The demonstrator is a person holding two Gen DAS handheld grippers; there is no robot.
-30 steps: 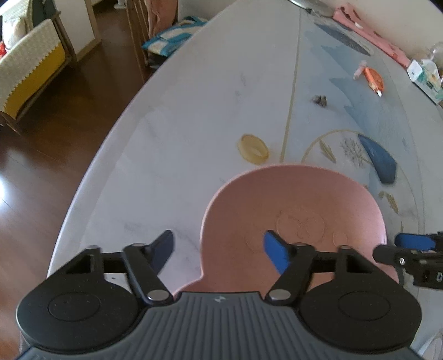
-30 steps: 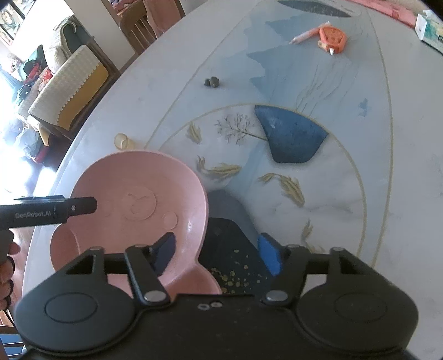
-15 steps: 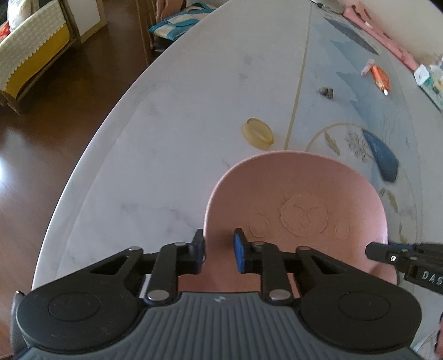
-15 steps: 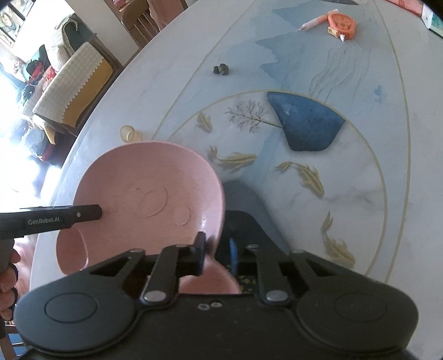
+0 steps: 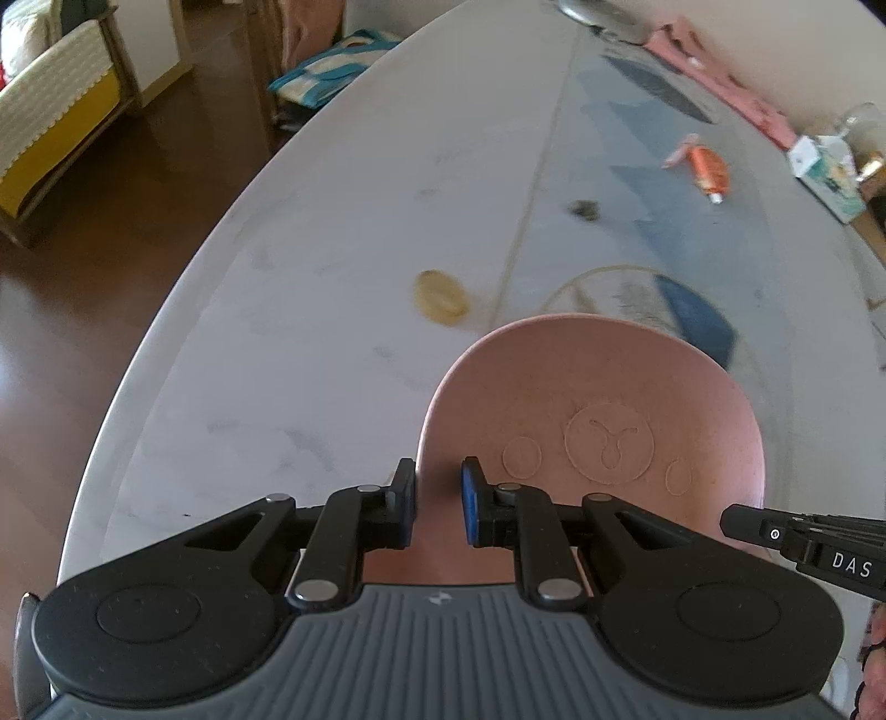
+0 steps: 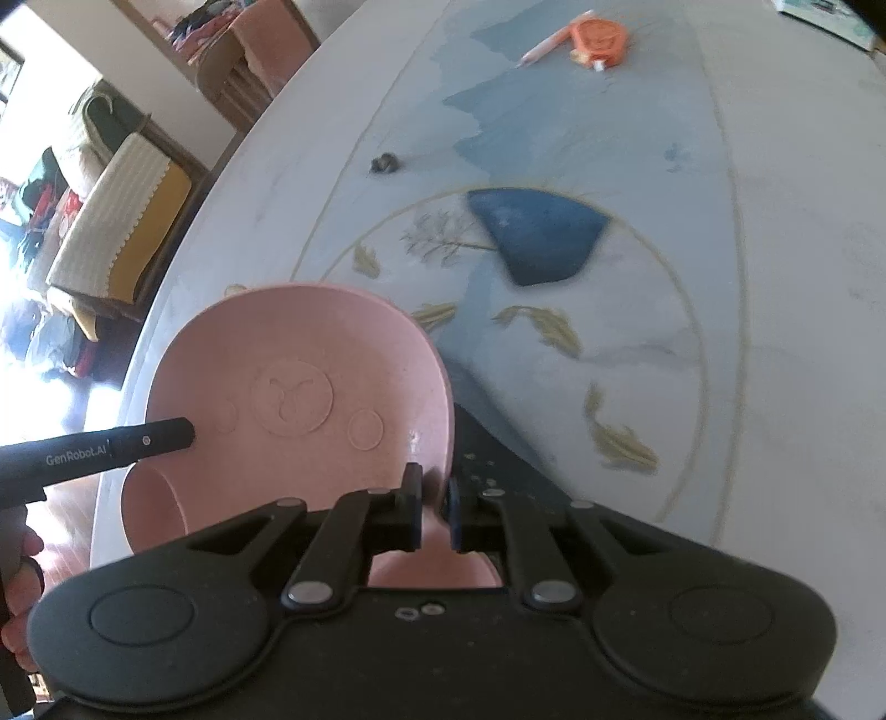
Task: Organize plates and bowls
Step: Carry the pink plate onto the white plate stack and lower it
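Left gripper (image 5: 437, 501): I have its fingers pinched on the left rim of the pink bowl, one blue pad outside the wall, the other inside.
Right gripper (image 6: 432, 512): my other set of fingers is clamped on the bowl's right rim, pads close together with the pink wall between them.
Pink bowl (image 5: 598, 437): I see it held between both grippers over the near end of the table, tilted so its inside faces the cameras; a raised bear face and two small circles show on its bottom, and a rounded ear juts out at the lower left in the right wrist view. Whether it touches anything beneath, I cannot tell.
Dark plate (image 6: 498, 471): just under and right of the bowl in the right wrist view, black with gold speckles, mostly hidden.
Table (image 5: 332, 249): pale marble top with a gold-lined circle, fish drawings and a blue patch.
Yellow ring (image 5: 441, 296): lies on the table beyond the bowl, apart from it.
Orange tape measure (image 6: 601, 36): far across the table, beside a pink pen.
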